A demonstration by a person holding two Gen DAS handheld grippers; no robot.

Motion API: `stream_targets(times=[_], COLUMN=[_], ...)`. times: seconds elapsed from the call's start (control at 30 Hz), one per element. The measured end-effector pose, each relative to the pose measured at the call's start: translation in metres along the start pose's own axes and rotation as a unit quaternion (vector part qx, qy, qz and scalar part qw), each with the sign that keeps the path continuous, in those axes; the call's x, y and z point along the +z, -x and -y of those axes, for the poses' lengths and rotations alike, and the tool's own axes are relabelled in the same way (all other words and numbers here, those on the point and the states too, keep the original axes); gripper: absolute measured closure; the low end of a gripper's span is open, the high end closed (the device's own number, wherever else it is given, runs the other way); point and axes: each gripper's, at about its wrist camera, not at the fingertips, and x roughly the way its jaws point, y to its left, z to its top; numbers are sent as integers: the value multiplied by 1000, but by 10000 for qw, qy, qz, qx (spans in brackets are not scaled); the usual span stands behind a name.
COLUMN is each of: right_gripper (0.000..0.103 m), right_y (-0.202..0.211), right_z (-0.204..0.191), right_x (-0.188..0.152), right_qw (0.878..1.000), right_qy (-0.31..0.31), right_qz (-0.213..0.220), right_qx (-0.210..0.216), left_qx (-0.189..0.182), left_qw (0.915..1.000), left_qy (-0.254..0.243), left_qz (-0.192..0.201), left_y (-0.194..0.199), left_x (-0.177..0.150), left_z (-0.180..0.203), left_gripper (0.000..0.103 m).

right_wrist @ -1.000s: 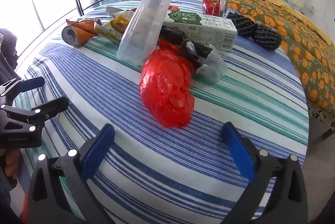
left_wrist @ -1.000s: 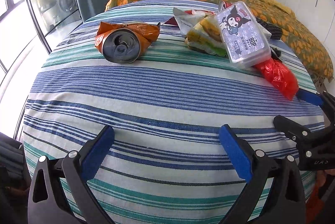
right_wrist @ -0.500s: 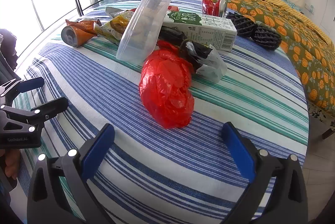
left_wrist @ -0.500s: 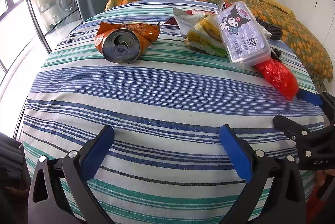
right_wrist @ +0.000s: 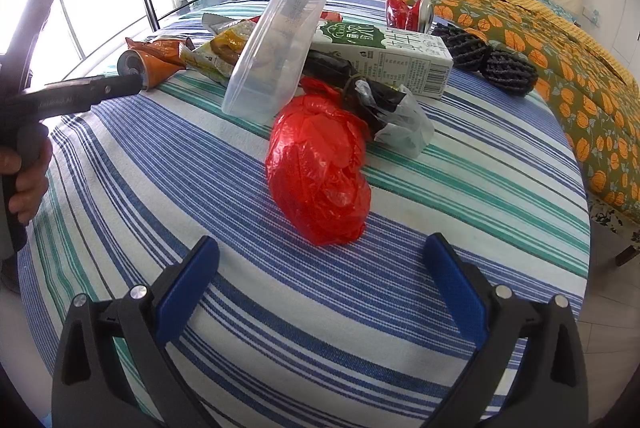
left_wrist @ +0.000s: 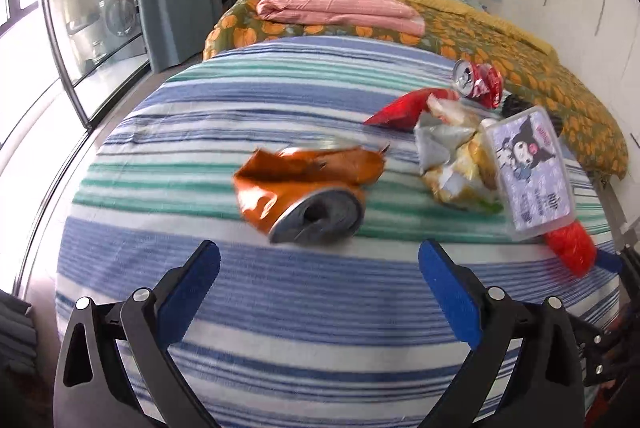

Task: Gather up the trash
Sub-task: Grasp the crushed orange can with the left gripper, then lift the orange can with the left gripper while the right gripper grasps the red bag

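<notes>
Trash lies on a round table under a striped cloth [left_wrist: 280,300]. A crushed orange can [left_wrist: 308,192] rests on an orange wrapper just ahead of my open left gripper [left_wrist: 320,288], with nothing between the blue pads. A red plastic bag [right_wrist: 320,168] sits close in front of my open right gripper [right_wrist: 320,284]. Behind the bag are a clear lidded box [right_wrist: 276,56], a white and green milk carton [right_wrist: 384,52], a grey-black bag [right_wrist: 396,116], snack wrappers [right_wrist: 216,56] and a red crushed can [right_wrist: 412,12]. The left gripper's body [right_wrist: 80,92] shows at the left of the right wrist view.
Two black foam nets [right_wrist: 488,60] lie at the table's far right. A bed with an orange-patterned cover [right_wrist: 560,40] and folded pink cloth [left_wrist: 340,8] stands behind the table. Glass doors [left_wrist: 80,28] and a washing machine are on the left.
My left gripper has moved forward and closer to the orange can, which now sits just ahead of its pads. The right gripper has crept slightly nearer the red bag.
</notes>
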Motion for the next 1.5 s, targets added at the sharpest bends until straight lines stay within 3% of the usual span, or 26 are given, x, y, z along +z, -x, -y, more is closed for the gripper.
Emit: stream_targets(times=[0.13,0.23,0.3,0.4,0.53,0.63,0.77,0.83,0.9,0.97,1.07,1.17,1.3,1.43,1.5], right_gripper=[4,4,4,4,4,4,4,4,4,4,4,4,5,6,12], right_y=[0,0,0,0,0,0,0,0,0,-1,-1,0,12,21,25], right_z=[0,0,0,0,0,0,0,0,0,0,0,2,21,21,16], right_x=[1,1,0,0,0,0,0,0,0,0,1,0,-8,0,14], right_qw=[10000,10000,10000,10000,10000,10000,10000,10000,10000,10000,10000,10000,9971,9973,9976], right_qy=[1,2,2,5,3,4,3,3,2,-1,-2,-32,-418,-262,-93], right_qz=[-1,0,1,3,6,8,10,12,13,16,19,44,244,2,-13], right_qx=[1,1,-1,-2,-5,-7,-8,-10,-10,-9,-8,54,594,689,689], left_qx=[-502,-1409,-1594,-1440,-963,-893,-493,-363,-433,-618,-657,-545,-538,-430,-468], left_qw=[9981,9881,9840,9876,9945,9935,9871,9861,9874,9892,9913,9943,9958,9972,9978], left_qy=[-328,-605,-784,-619,-380,-705,-1521,-1621,-1518,-1321,-1131,-912,-734,-608,-468], left_qz=[113,-156,-92,109,184,88,61,43,-40,-154,-154,-76,25,-62,-68], left_y=[2,10,21,35,26,7,-16,-24,-30,-33,-31,-21,10,32,41], left_x=[3,-6,-14,-14,0,10,19,22,24,24,17,10,-17,-48,-58], left_z=[14,27,28,11,-13,-7,18,20,15,6,0,-1,3,9,11], left_gripper=[4,4,4,4,4,4,4,4,5,23,37,41,42,42,41])
